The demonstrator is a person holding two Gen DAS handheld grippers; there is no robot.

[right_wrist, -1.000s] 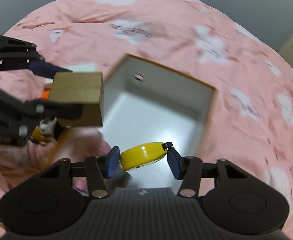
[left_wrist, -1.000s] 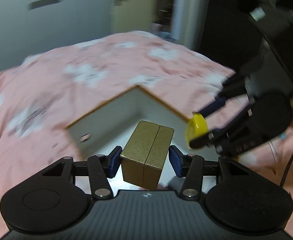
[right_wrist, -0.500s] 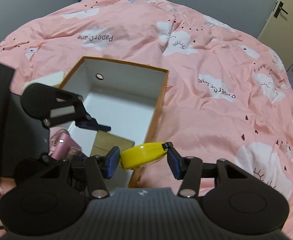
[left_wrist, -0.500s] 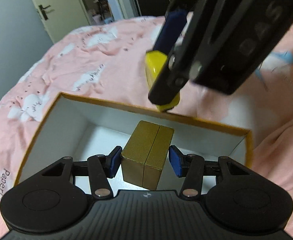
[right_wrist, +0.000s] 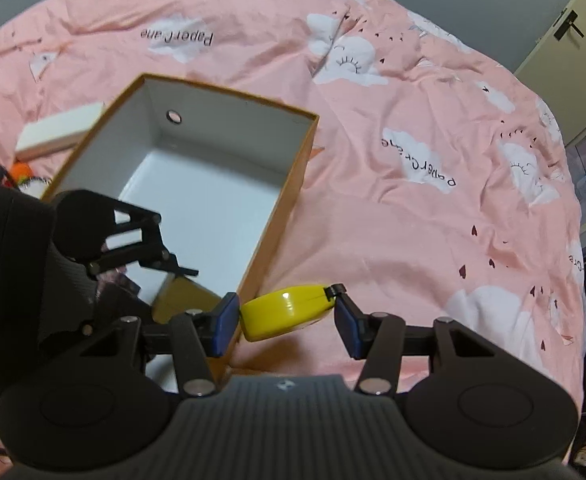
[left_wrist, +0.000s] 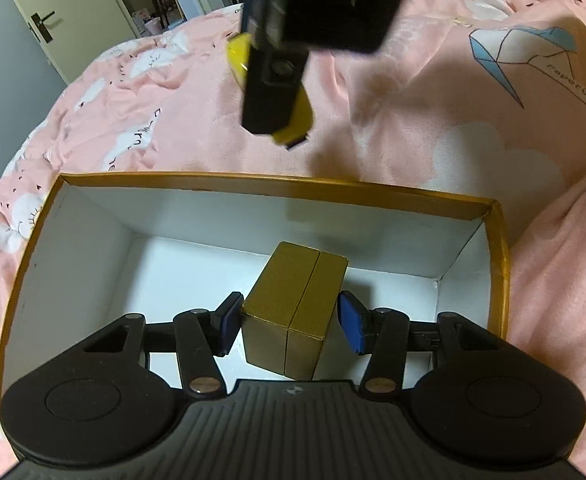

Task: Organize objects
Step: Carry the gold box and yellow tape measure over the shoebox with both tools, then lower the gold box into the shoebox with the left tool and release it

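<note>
A gold-rimmed open box (left_wrist: 277, 184) with white inner walls lies on the pink bedspread; it also shows in the right wrist view (right_wrist: 229, 92). My left gripper (left_wrist: 291, 320) sits low inside it around a small gold box (left_wrist: 295, 312). Its right pad stands slightly off the gold box; the left pad touches it. My right gripper (right_wrist: 287, 318) is shut on a yellow tape measure (right_wrist: 287, 310) and hovers just outside the box's near right wall. In the left wrist view the tape measure (left_wrist: 297, 116) hangs above the bedspread beyond the box's far wall.
Pink bedspread (right_wrist: 413, 200) with white clouds surrounds the box. A white lid or flat box (right_wrist: 59, 130) and a small orange object (right_wrist: 21, 170) lie left of the box. A door (left_wrist: 49, 28) stands beyond the bed.
My left gripper has lowered the gold box deeper into the open box and its jaws have spread slightly. My right gripper with the tape measure has shifted to outside the box wall.
</note>
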